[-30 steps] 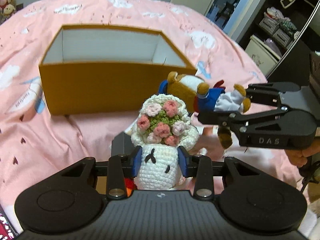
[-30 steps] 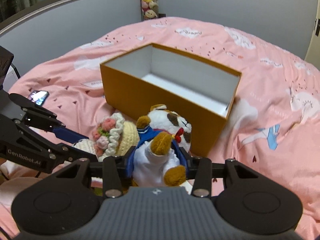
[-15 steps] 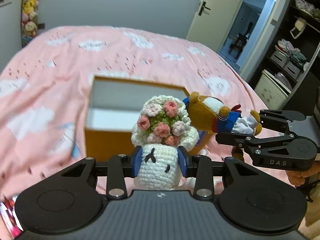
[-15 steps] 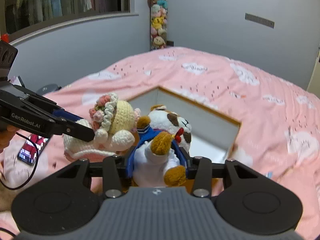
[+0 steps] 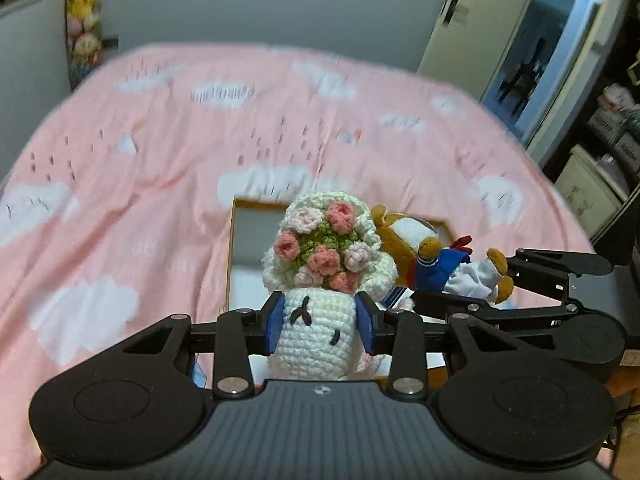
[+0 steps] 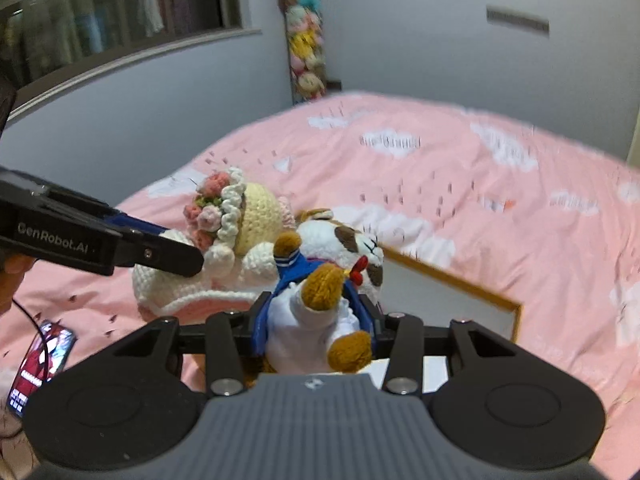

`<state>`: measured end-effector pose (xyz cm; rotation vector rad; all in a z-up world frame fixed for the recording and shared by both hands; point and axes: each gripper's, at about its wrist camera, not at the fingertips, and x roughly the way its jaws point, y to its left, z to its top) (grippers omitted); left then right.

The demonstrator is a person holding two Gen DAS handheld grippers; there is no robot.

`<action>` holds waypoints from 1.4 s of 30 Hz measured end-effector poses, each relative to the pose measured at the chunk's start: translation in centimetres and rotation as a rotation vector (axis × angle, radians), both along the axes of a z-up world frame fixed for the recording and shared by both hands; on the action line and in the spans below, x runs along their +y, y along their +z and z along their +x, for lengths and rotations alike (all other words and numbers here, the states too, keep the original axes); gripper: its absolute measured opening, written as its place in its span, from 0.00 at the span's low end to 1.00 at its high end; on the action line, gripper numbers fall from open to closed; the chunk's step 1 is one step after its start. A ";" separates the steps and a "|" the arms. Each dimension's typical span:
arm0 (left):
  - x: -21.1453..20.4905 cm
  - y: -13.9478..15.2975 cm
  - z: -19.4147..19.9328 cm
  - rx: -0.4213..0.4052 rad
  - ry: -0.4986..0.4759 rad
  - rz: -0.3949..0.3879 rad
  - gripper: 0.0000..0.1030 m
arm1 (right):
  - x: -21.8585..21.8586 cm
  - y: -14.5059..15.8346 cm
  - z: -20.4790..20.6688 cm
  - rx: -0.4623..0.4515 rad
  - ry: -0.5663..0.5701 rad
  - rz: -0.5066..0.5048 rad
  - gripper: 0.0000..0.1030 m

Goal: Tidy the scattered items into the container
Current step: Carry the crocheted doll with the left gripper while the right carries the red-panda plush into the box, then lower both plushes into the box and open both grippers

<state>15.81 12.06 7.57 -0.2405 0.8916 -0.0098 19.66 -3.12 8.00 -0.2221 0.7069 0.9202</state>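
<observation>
Pink bedspread (image 5: pixel 160 184); crochet doll (image 5: pixel 320 280) (flower crown); orange-rimmed box (image 6: pixel 472 292).

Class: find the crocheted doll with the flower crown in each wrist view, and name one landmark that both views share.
Left wrist: crocheted doll at centre, clamped in the left gripper.
Right wrist: doll left of centre, beside the plush dog.
Shared landmark: the orange box beneath both toys.

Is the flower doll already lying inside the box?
No, the flower doll is clamped in the left gripper, above the box.
</observation>
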 end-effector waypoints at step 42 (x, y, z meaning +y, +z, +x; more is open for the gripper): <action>-0.7 -5.2 3.5 0.139 -0.090 0.247 0.53 | 4.3 -8.6 7.8 0.469 0.110 -0.112 0.63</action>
